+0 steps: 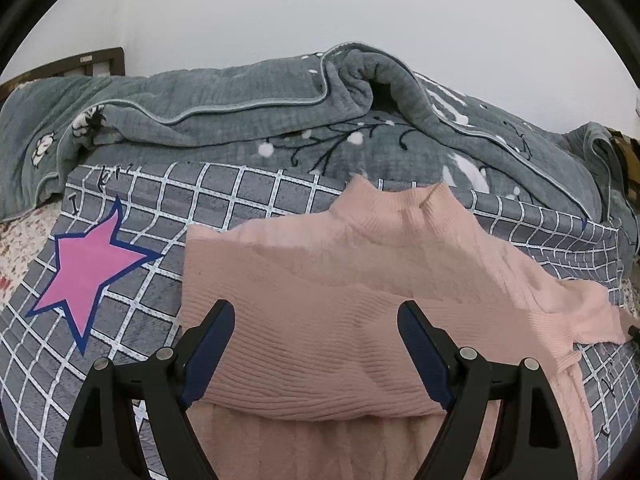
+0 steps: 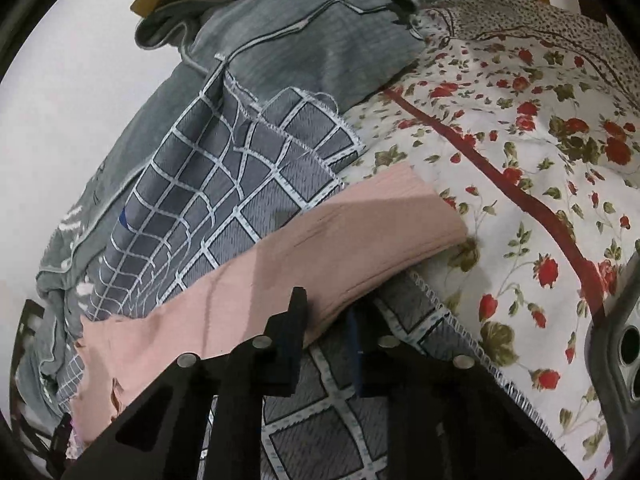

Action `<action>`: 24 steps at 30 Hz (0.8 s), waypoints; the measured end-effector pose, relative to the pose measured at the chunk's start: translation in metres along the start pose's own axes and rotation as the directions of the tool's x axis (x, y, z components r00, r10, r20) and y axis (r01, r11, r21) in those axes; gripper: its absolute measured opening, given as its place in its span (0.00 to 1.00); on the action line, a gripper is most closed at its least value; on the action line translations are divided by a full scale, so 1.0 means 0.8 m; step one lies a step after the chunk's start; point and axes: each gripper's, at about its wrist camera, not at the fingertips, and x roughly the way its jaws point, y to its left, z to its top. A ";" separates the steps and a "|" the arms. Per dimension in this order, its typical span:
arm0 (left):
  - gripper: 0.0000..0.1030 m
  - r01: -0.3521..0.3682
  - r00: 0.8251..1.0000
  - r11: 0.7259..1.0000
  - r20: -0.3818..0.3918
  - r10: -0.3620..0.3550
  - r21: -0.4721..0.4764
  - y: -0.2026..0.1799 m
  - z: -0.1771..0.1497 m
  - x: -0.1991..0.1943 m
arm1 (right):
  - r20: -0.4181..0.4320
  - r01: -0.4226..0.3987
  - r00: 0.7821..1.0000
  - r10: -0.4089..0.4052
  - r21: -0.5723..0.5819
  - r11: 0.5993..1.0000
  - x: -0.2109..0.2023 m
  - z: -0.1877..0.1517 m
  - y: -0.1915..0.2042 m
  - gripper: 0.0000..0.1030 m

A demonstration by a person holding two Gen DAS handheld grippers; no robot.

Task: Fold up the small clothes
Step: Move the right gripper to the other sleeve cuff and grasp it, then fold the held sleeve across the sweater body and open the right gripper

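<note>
The ribbed pink sweater (image 1: pixel 320 280) lies on a checked fleece blanket (image 1: pixel 120 320). The left gripper (image 1: pixel 316 320) hangs spread above it. The right gripper (image 2: pixel 324 320) pinches the sleeve (image 2: pixel 360 232), its fingertips hidden.

item: pink ribbed knit sweater (image 1: pixel 320 280) with a short stand-up collar
colour: pale pink all over
state: partly folded, the ribbed lower part turned up over the body as a second layer
pose: lying flat, collar toward the top of the left wrist view
place: centre and lower middle of that view, one sleeve trailing to the right edge
sleeve: in the right wrist view a pink band (image 2: pixel 320 248) runs diagonally from lower left to centre right
</note>
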 end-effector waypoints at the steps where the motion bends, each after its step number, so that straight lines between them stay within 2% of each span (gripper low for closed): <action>1: 0.80 -0.004 1.000 1.000 0.002 0.004 0.000 0.000 0.000 -0.001 | 0.029 0.015 0.999 -0.014 -0.032 0.999 -0.007 -0.001 0.009 0.06; 3: 0.80 -0.015 1.000 1.000 0.005 0.015 -0.005 0.004 0.001 -0.004 | 0.099 0.062 0.994 -0.051 -0.106 0.992 -0.023 -0.001 0.031 0.06; 7: 0.80 -0.034 0.999 0.998 -0.006 0.033 -0.061 0.028 0.004 -0.005 | 0.227 0.160 0.968 -0.109 -0.223 0.962 -0.055 -0.004 0.091 0.06; 10: 0.80 -0.037 0.999 0.996 -0.027 0.035 -0.083 0.049 0.005 -0.006 | 0.279 0.176 0.956 -0.086 -0.316 0.932 -0.074 -0.010 0.158 0.06; 14: 0.80 -0.058 0.998 0.993 -0.027 0.056 -0.100 0.082 0.004 -0.019 | 0.317 0.161 0.948 -0.013 -0.447 0.880 -0.092 -0.038 0.267 0.06; 17: 0.80 -0.069 0.997 0.984 -0.036 0.064 -0.163 0.118 0.001 -0.035 | 0.288 0.095 0.955 0.072 -0.526 0.845 -0.094 -0.074 0.347 0.06; 20: 0.80 -0.069 0.998 0.971 -0.030 0.064 -0.229 0.158 -0.004 -0.050 | 0.214 -0.003 0.964 0.160 -0.590 0.807 -0.085 -0.123 0.426 0.06; 23: 0.80 -0.102 0.995 0.956 -0.036 0.096 -0.275 0.190 -0.012 -0.056 | 0.099 -0.124 0.964 0.246 -0.651 0.749 -0.067 -0.186 0.502 0.06; 24: 0.80 -0.111 0.994 0.952 -0.043 0.103 -0.286 0.200 -0.015 -0.056 | 0.036 -0.178 0.961 0.274 -0.676 0.715 -0.056 -0.217 0.535 0.06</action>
